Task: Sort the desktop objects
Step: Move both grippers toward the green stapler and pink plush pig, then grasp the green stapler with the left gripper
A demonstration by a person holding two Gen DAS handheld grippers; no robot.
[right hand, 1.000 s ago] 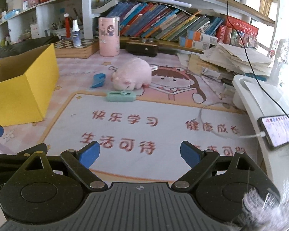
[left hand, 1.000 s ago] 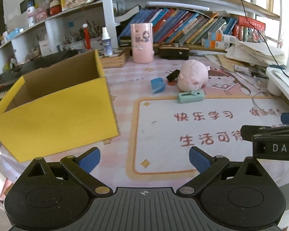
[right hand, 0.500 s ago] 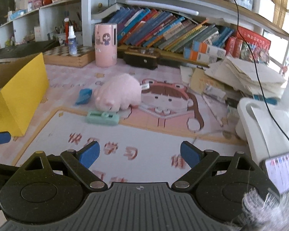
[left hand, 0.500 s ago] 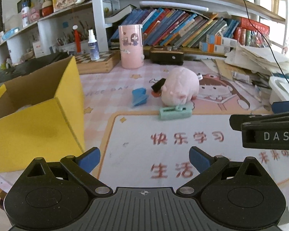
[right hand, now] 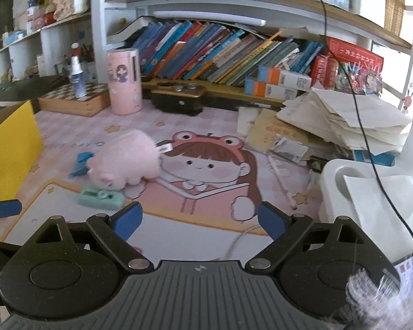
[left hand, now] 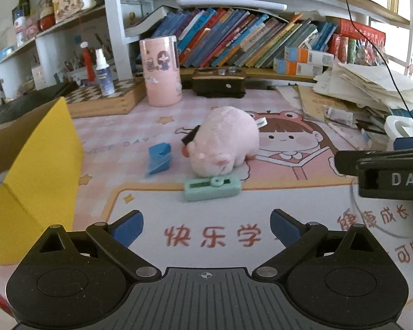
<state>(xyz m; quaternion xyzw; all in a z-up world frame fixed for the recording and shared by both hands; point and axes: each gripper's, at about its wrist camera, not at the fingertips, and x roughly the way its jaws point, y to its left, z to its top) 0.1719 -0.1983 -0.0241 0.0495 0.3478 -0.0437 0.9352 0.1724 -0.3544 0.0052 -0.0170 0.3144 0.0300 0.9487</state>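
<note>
A pink plush pig (left hand: 224, 140) lies mid-desk on the cartoon mat, with a mint green case (left hand: 211, 188) just in front of it, a blue folded item (left hand: 159, 158) to its left and a small black object (left hand: 190, 137) at its snout. A yellow cardboard box (left hand: 38, 170) stands open at the left. My left gripper (left hand: 206, 227) is open and empty, short of the mint case. My right gripper (right hand: 199, 220) is open and empty too, with the pig (right hand: 126, 162) and mint case (right hand: 100, 198) ahead to its left. The right gripper's body (left hand: 385, 172) shows at the left view's right edge.
A pink cylinder holder (left hand: 161, 70), a chessboard box (left hand: 107, 97) with a spray bottle, a dark box (left hand: 219, 82) and rows of books line the back. A paper stack (right hand: 344, 121), a white tray (right hand: 366, 192), a pencil (right hand: 282, 184) and a white cable (right hand: 239, 239) lie at the right.
Both grippers have moved forward toward the pig and the shelf, which loom larger now. The yellow box has slid toward the left edge of both views. Both stay open.
</note>
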